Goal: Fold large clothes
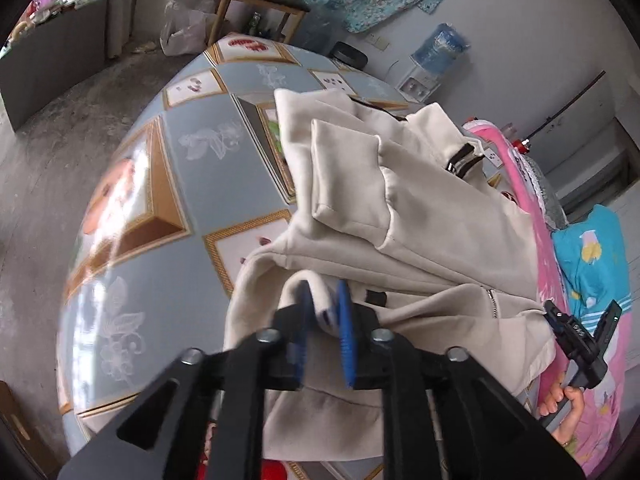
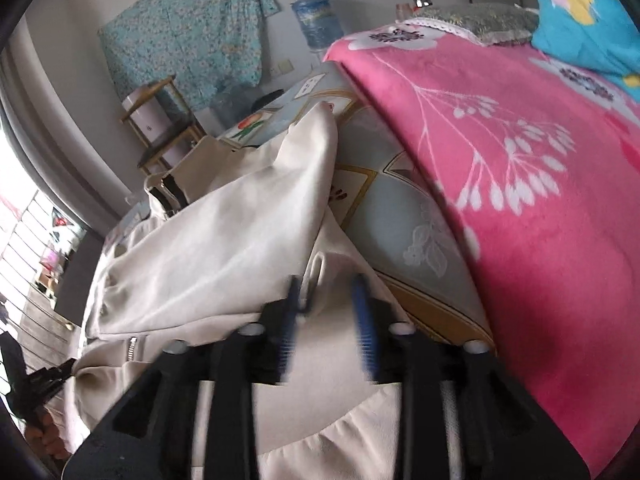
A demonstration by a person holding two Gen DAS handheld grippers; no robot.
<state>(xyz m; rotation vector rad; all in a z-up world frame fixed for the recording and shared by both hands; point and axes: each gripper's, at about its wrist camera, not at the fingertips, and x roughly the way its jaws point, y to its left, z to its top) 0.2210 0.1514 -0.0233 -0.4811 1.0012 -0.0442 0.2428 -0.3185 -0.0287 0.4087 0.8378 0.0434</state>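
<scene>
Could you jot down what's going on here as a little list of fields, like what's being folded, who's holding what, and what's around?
garment: cream zip jacket, partly folded
surface: blue patterned tablecloth
left gripper: pinching a fold of the jacket's edge
right gripper: fingers apart around jacket fabric, image blurred
beside the table: pink floral blanket
background: water dispenser bottle, wooden chair

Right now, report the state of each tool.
Left tool: shut on a fold of the cream zip-up fabric jacket.
Right tool: open, jacket fabric between its fingers.
</scene>
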